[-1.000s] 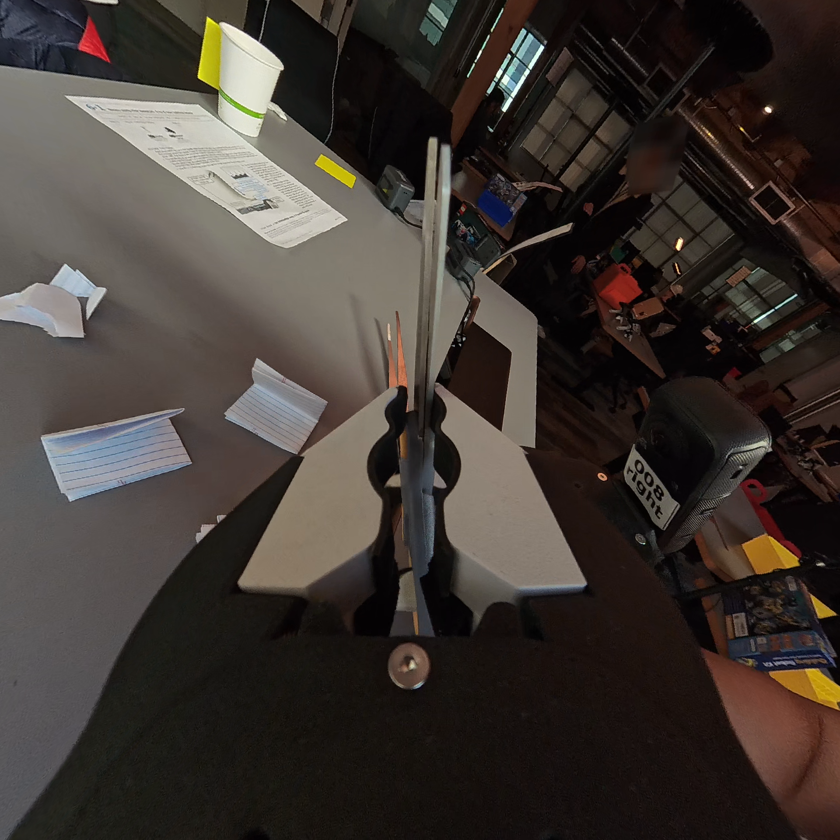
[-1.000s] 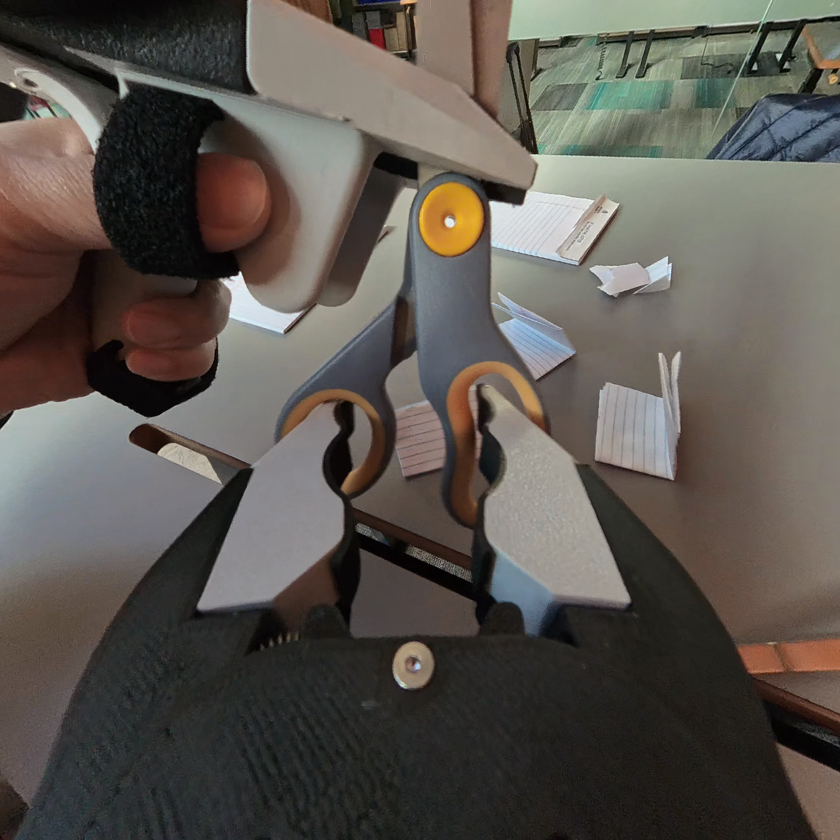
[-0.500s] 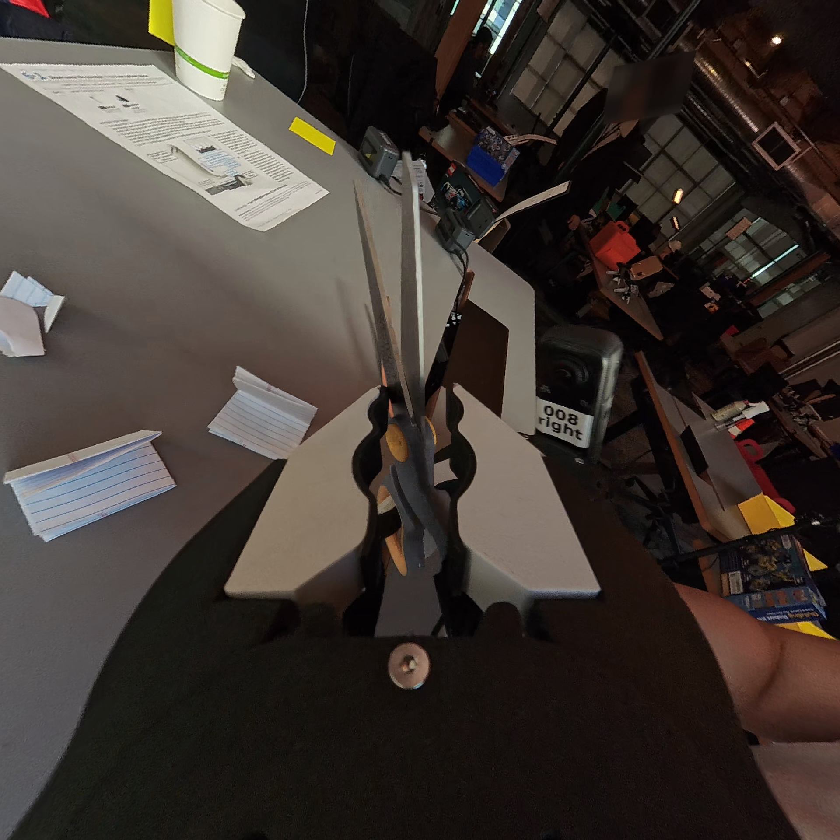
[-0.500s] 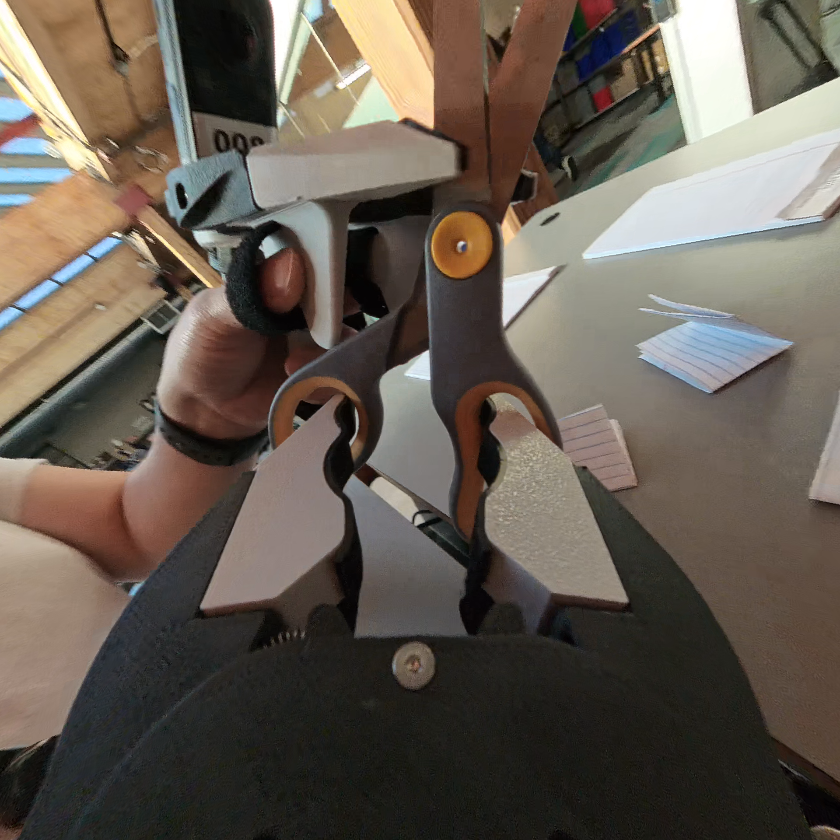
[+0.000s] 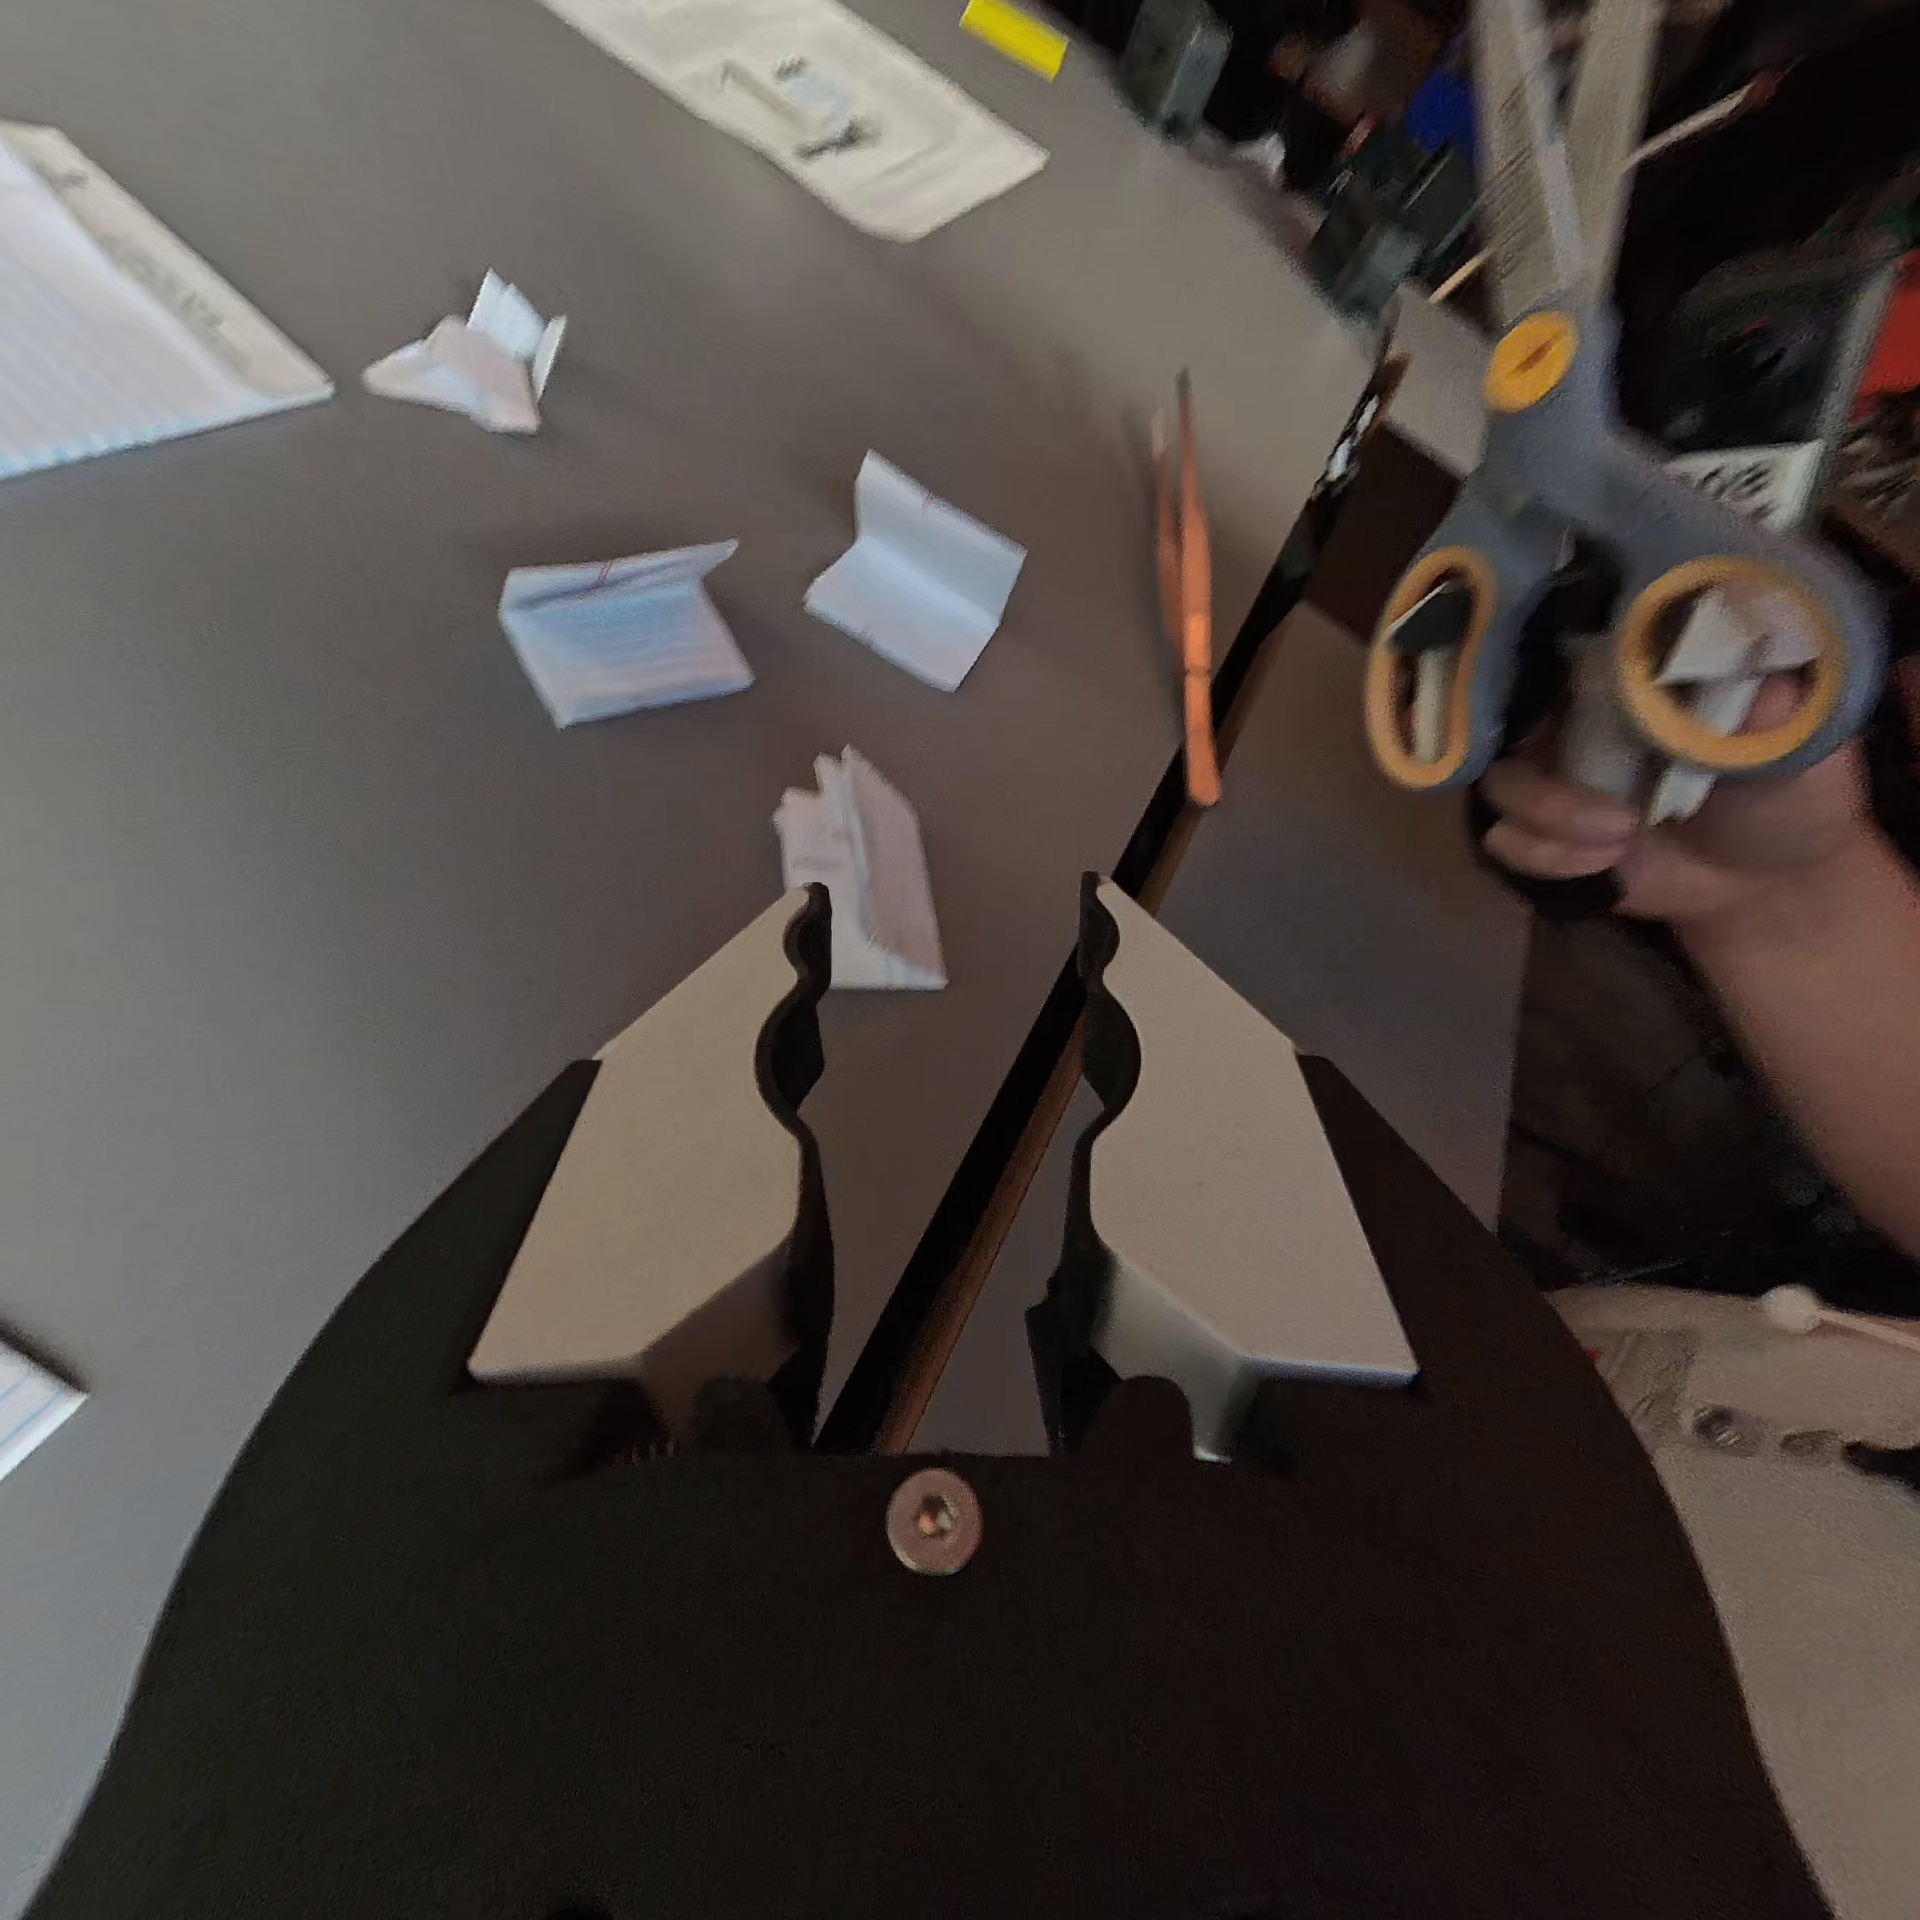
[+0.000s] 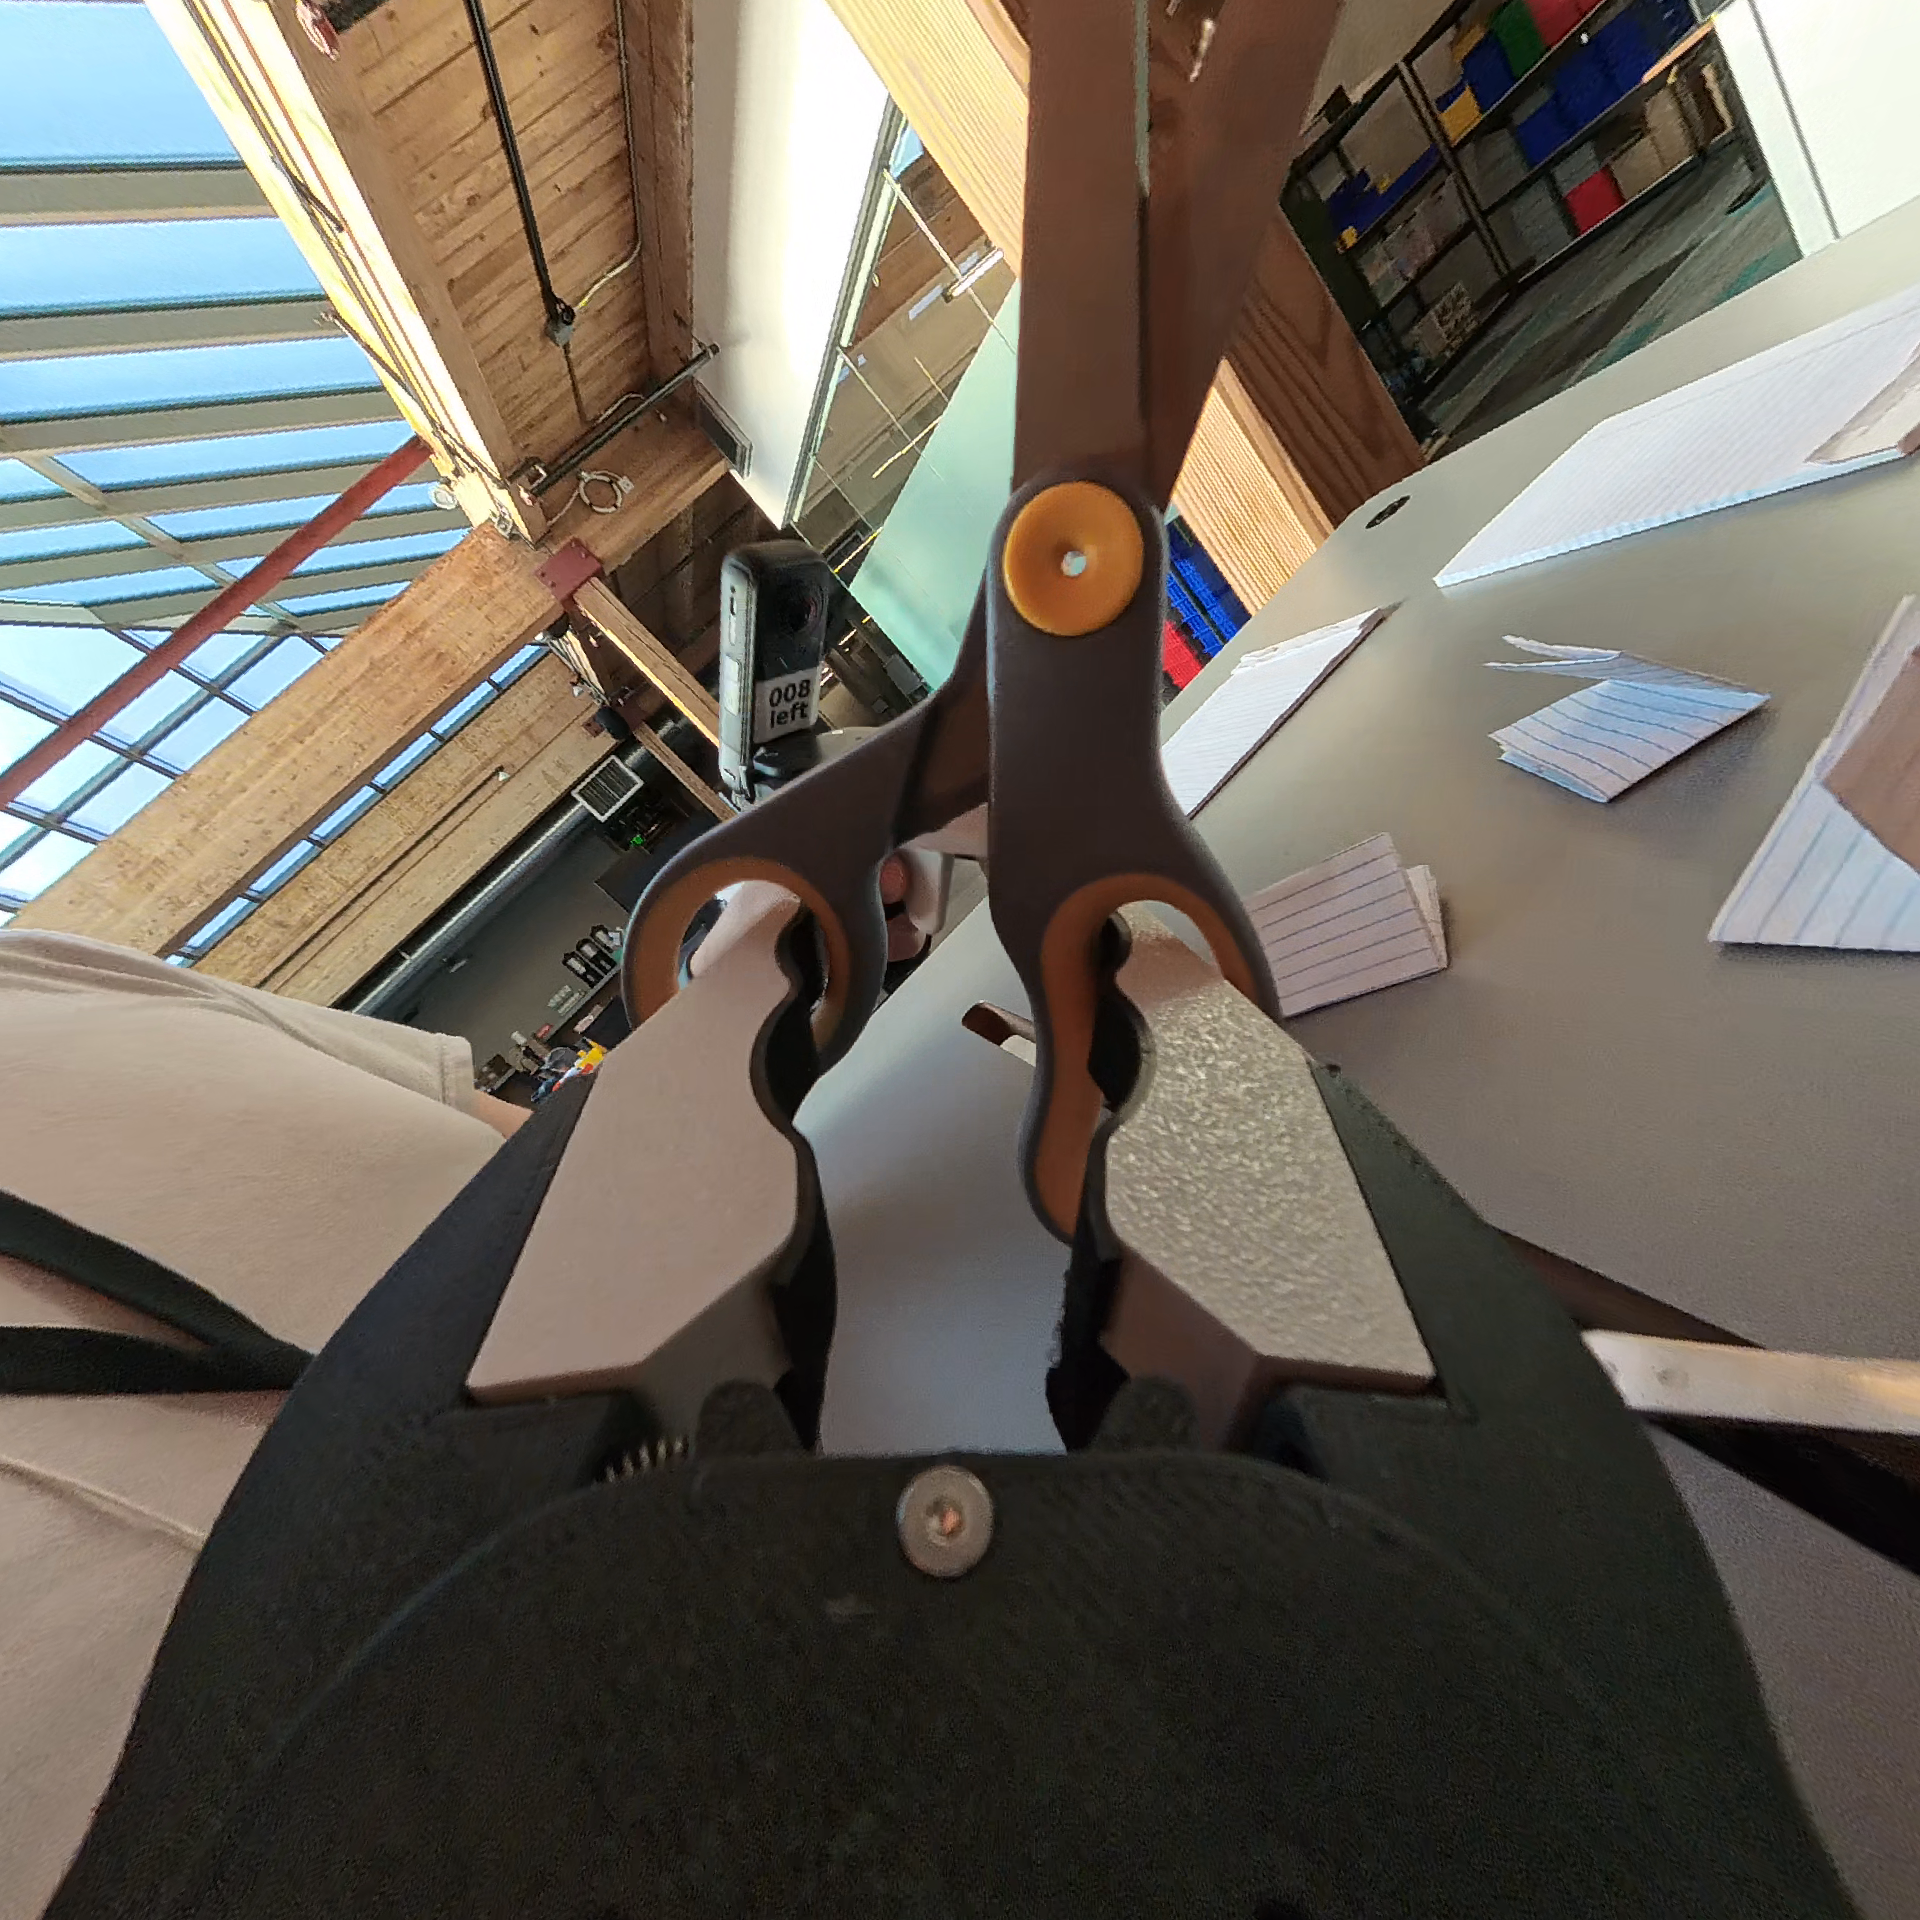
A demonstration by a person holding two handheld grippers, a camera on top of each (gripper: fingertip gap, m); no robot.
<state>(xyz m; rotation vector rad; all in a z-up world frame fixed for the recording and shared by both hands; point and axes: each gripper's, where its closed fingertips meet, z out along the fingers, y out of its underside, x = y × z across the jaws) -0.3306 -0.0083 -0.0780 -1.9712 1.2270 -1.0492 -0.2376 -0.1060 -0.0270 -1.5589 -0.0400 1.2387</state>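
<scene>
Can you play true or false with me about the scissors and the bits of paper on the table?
1. The right gripper has its fingers poked through the handle loops of the scissors. True.
2. The left gripper is squeezing a piece of paper. False: it is open and holds nothing.
3. Folded lined paper pieces lie on the grey table. True.
4. The scissors have green handles. False: they are grey with orange inside the loops.
5. The scissors lie flat on the table. False: they are held up in the air.

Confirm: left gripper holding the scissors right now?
No. The left gripper is open and empty; the scissors sit on the right gripper, its fingers through the handle loops.
</scene>
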